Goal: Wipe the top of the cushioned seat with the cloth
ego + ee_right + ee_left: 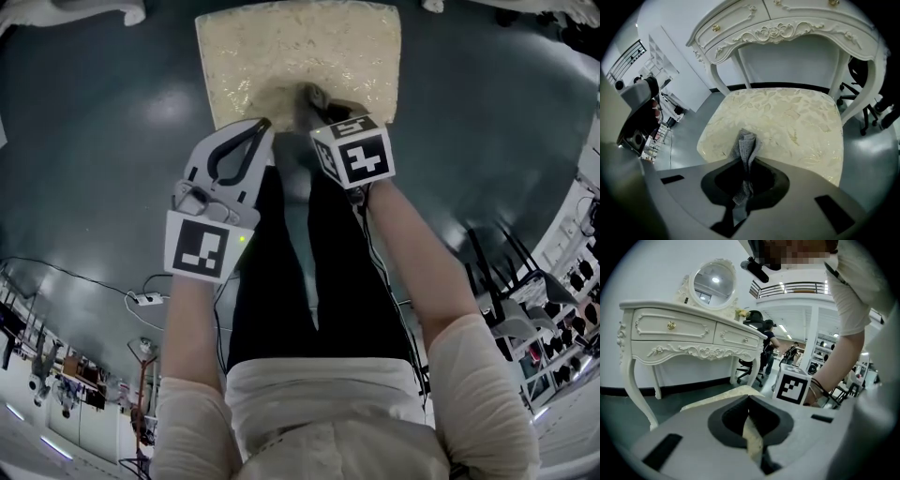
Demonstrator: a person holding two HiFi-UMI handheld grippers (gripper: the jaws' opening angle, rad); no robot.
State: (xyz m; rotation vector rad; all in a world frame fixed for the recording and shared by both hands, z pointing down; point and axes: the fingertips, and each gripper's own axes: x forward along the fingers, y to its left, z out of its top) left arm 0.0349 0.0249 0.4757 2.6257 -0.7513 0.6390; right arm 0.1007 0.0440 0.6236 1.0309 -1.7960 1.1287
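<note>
The cushioned seat (300, 52) is cream with a leaf pattern and stands on the floor ahead of me. My right gripper (323, 112) is shut on a grey cloth (312, 97), which touches the seat's near edge. In the right gripper view the cloth (746, 145) stands bunched between the jaws of the right gripper (746, 161), over the seat (792, 119). My left gripper (262, 123) hovers at the seat's near left edge, shut with nothing in it. In the left gripper view the left gripper (749, 399) points along the seat (719, 398), toward the right gripper's marker cube (792, 387).
A white carved dressing table (787, 23) stands just behind the seat, its legs flanking it. It has drawers (670, 326) and an oval mirror (713, 283). A power strip with cable (145, 300) lies on the grey floor at left. Office chairs (525, 309) stand at right.
</note>
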